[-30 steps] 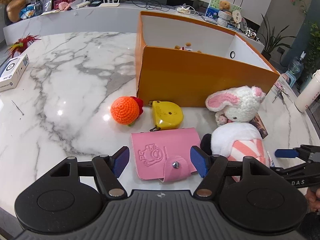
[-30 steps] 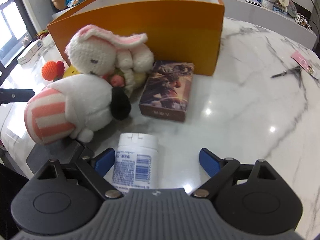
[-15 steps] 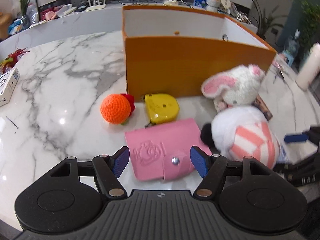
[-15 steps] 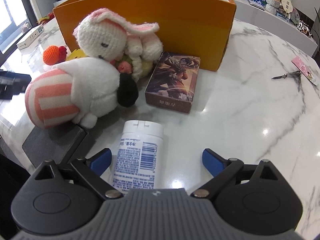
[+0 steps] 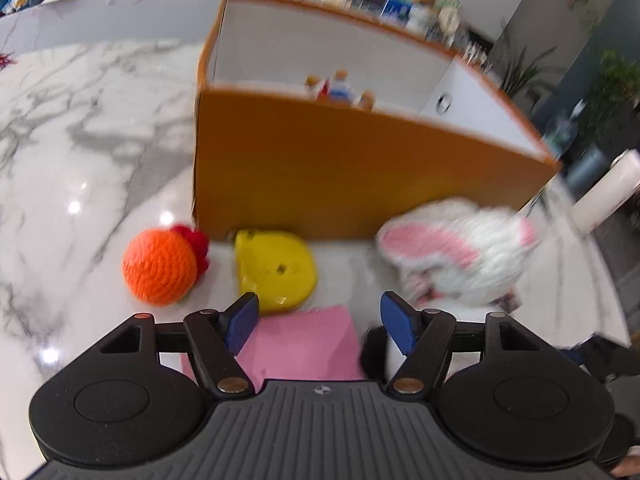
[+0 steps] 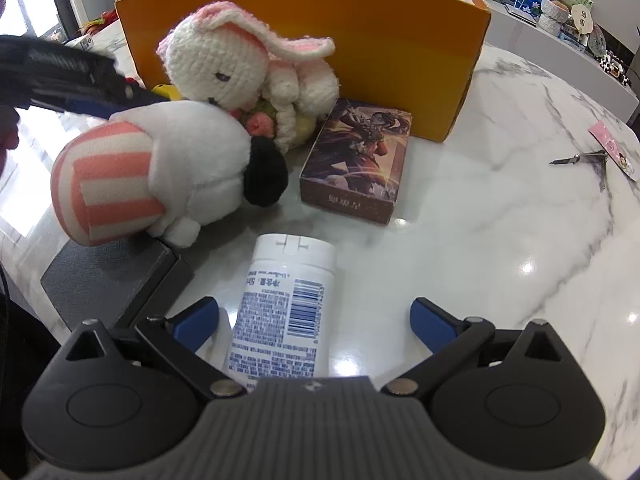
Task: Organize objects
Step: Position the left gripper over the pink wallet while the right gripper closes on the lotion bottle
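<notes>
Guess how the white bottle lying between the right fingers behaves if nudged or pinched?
The white bottle lies on its side on glossy marble, so a sideways nudge would probably roll it. Its smooth labelled wall looks rigid but possibly slippery. The right gripper is open around it.

Your left gripper (image 5: 319, 322) has pushed forward toward the orange box (image 5: 340, 184) at twelve o'clock, so the pink wallet (image 5: 304, 344) now lies partly under its fingers (image 5: 240, 320). Your right gripper (image 6: 314, 320) has closed in on the white bottle (image 6: 286, 308).
</notes>
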A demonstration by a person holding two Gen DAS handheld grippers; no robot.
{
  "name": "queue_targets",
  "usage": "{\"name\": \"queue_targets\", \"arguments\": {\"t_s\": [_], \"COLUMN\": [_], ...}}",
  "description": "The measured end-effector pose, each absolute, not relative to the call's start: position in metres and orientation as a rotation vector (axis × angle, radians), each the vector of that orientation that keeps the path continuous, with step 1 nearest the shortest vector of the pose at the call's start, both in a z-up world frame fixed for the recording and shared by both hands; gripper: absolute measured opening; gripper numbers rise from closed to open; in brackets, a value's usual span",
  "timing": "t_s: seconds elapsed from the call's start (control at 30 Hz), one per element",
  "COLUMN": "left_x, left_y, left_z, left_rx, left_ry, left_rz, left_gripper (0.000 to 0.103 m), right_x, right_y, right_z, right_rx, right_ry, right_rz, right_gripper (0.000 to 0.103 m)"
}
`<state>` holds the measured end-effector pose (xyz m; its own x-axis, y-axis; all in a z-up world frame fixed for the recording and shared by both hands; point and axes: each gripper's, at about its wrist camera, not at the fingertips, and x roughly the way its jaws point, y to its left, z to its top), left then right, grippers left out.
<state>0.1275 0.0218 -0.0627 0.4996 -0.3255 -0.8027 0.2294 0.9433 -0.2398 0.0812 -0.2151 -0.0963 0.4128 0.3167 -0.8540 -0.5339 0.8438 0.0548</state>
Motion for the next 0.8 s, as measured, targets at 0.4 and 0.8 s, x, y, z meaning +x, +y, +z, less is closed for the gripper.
{"name": "queue_targets", "arguments": {"t_s": [0.4, 0.8], "left_x": [0.095, 0.064], "left_y": [0.048, 0.022], "left_z": [-0.068, -0.06], "left_rx": [-0.057, 0.216], "left_ry": [1.096, 1.082], "left_rz": [-0.293, -0.472], "left_gripper": [0.088, 0.089], "right_x": [0.077, 0.078], "right_y": [-0.221, -0.217], "right_z": [-0.095, -0.093], "right_rx": [-0.233, -0.23], "right_ry": [1.022, 1.024], "right_rz": [0.531, 0.52], "right_gripper": [0.102, 0.102]}}
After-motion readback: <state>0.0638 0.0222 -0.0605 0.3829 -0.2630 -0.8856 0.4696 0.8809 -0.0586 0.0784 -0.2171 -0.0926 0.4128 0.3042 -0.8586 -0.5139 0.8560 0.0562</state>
